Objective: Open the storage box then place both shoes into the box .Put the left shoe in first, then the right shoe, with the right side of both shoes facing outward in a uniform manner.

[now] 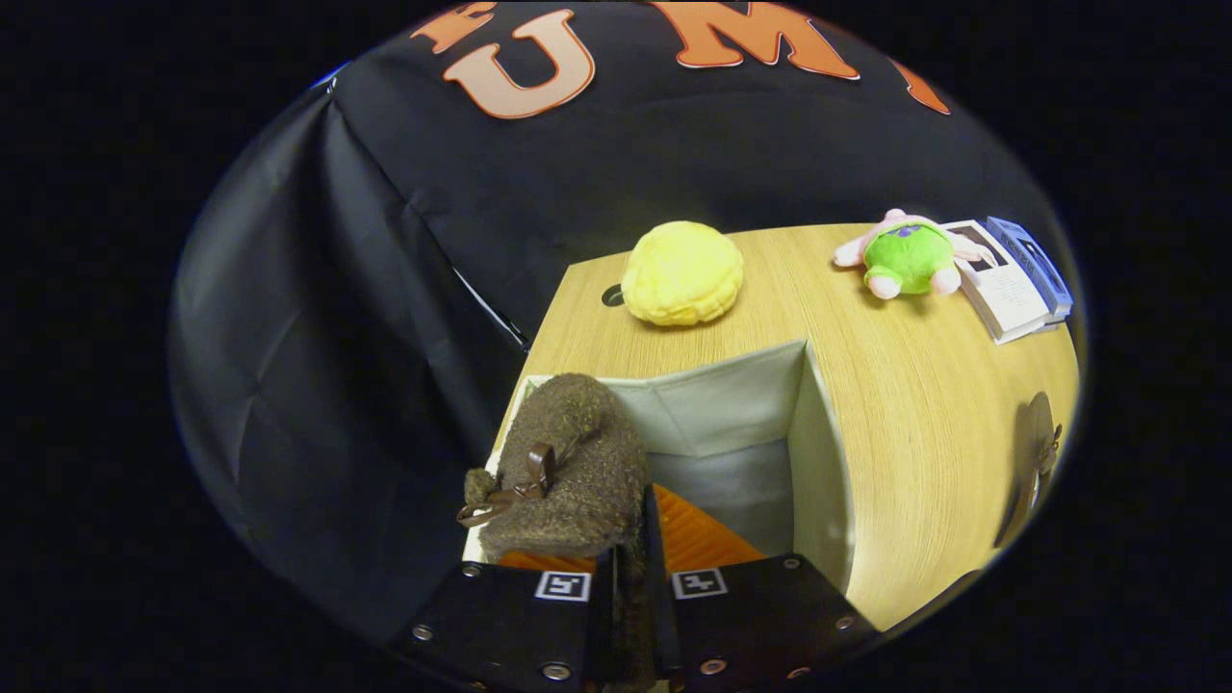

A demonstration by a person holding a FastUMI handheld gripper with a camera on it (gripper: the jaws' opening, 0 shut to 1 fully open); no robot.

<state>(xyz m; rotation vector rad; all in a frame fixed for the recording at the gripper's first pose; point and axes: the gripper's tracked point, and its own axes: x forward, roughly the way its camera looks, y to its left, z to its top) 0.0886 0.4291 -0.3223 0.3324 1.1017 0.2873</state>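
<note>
A fuzzy brown shoe with a small brown bow hangs toe-forward over the left part of the open storage box. My gripper is shut on the shoe's heel end, a thin strip of the upper pinched between the fingers. The box has pale fabric walls and its inside floor shows ahead of the fingers. A second brown shoe lies on the wooden table, far to the right of the box.
Beyond the box sit a yellow bun-shaped plush, a green and pink plush toy and a small stack of booklets. The table has a round cable hole near its left edge, where black cloth hangs.
</note>
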